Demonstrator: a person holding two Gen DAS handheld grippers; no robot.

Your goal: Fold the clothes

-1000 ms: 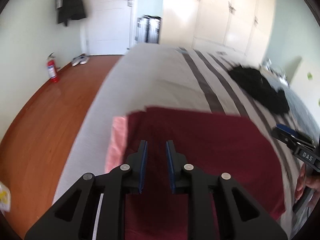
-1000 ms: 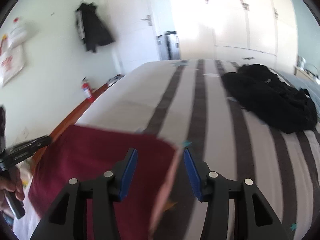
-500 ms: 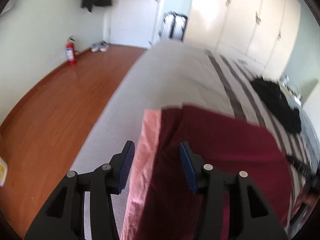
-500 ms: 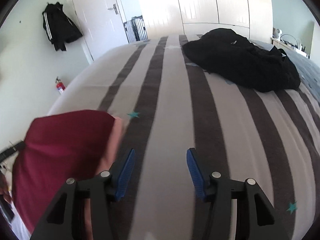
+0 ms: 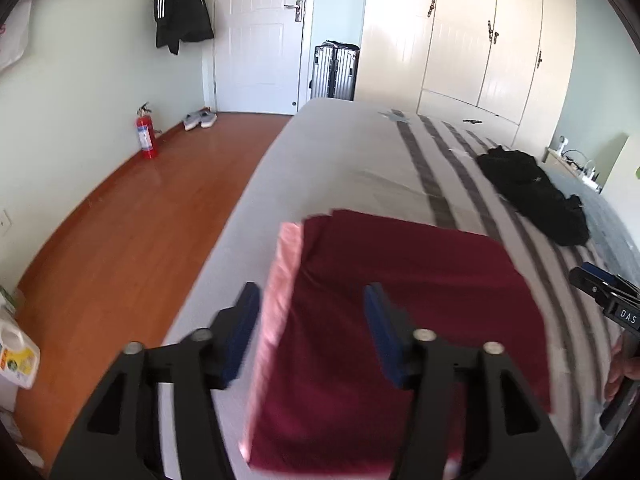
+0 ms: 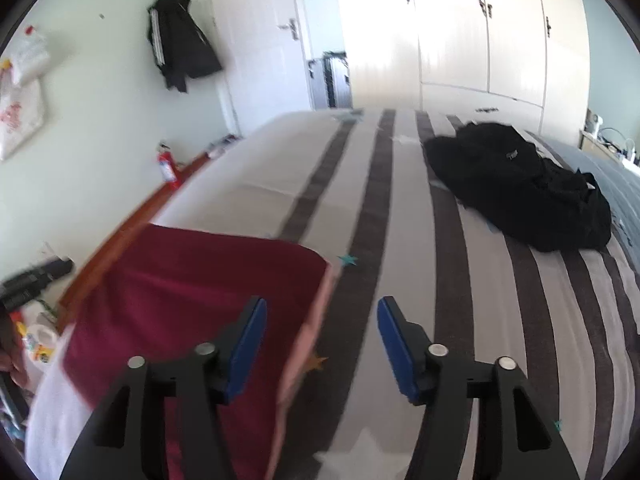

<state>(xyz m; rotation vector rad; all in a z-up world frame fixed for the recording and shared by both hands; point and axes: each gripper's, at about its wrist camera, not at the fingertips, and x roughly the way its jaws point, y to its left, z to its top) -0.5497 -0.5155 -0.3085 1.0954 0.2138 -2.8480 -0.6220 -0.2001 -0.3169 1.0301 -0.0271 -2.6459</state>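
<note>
Now the folded maroon garment (image 5: 400,312) lies flat at the near left corner of the bed (image 5: 340,152), pink lining showing along its edges, so it looks released. Both the left tool (image 5: 312,320) and right tool (image 6: 322,344) hang above it, jaws opening, pads pressing nothing. The black pile (image 6: 520,184) waits far right, probably next.

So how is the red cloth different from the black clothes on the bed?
The dark red cloth is folded flat into a neat rectangle with straight edges, while the black clothes lie in a crumpled, lumpy heap. The red cloth sits near the side of the bed next to the wooden floor; the black clothes lie farther off, toward the other side. The red cloth shows a pink edge; the black clothes look black all over. Both rest on the striped bed.
</note>
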